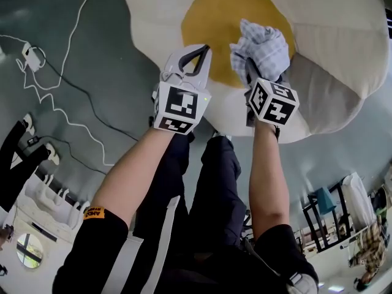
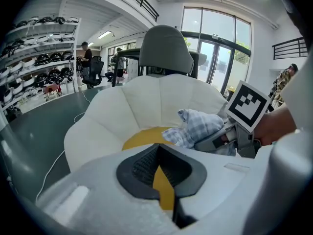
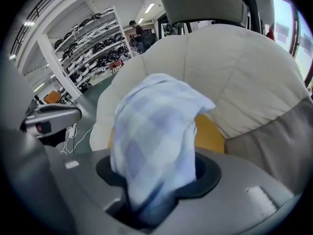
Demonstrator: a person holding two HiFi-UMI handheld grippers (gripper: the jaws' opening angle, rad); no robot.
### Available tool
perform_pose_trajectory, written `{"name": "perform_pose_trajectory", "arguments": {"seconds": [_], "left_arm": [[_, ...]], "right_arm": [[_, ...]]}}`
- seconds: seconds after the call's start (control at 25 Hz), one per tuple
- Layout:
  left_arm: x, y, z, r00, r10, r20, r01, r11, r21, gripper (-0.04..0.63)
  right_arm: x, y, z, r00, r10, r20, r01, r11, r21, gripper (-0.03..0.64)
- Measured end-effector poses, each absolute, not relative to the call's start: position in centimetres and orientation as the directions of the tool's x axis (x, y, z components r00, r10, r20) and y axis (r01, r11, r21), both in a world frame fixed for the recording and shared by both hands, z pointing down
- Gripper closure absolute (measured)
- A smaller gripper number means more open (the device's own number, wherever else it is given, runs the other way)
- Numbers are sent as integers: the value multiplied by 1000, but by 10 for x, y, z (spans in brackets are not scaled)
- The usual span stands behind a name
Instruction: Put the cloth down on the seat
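Cloth (image 1: 264,46) bunched in right tongs (image 1: 251,66) over seat (image 1: 214,17), tips buried; left tongs (image 1: 202,51) closed, empty.

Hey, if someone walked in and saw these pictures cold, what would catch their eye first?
The seat, a big white cushion with a yellow centre like a fried egg, fills the top of the head view. Over that yellow, the right gripper holds a bunched blue-checked cloth, while the left gripper beside it is shut and empty.
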State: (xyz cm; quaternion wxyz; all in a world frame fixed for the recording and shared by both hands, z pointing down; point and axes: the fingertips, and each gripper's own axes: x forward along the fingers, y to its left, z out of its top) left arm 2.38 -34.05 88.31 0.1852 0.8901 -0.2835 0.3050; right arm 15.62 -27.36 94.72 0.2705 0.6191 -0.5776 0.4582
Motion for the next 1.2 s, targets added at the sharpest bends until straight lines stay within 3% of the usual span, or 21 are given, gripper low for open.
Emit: {"name": "perform_pose_trajectory", "arguments": {"seconds": [0.4, 0.52, 0.8, 1.2], "left_arm": [[33, -338, 884, 657, -426, 622, -624, -770, 132, 597], [37, -338, 878, 656, -432, 618, -627, -768, 129, 597], [43, -337, 841, 656, -438, 614, -631, -765, 128, 597], [54, -318, 730, 652, -471, 594, -656, -743, 132, 597]], "right_arm": [[172, -287, 972, -70, -478, 875, -970, -173, -172, 363], [174, -288, 973, -81, -477, 875, -970, -166, -180, 333], [185, -291, 932, -54, -505, 861, -970, -177, -165, 328], [182, -278, 795, -41, -580, 814, -980, -136, -146, 417]]}}
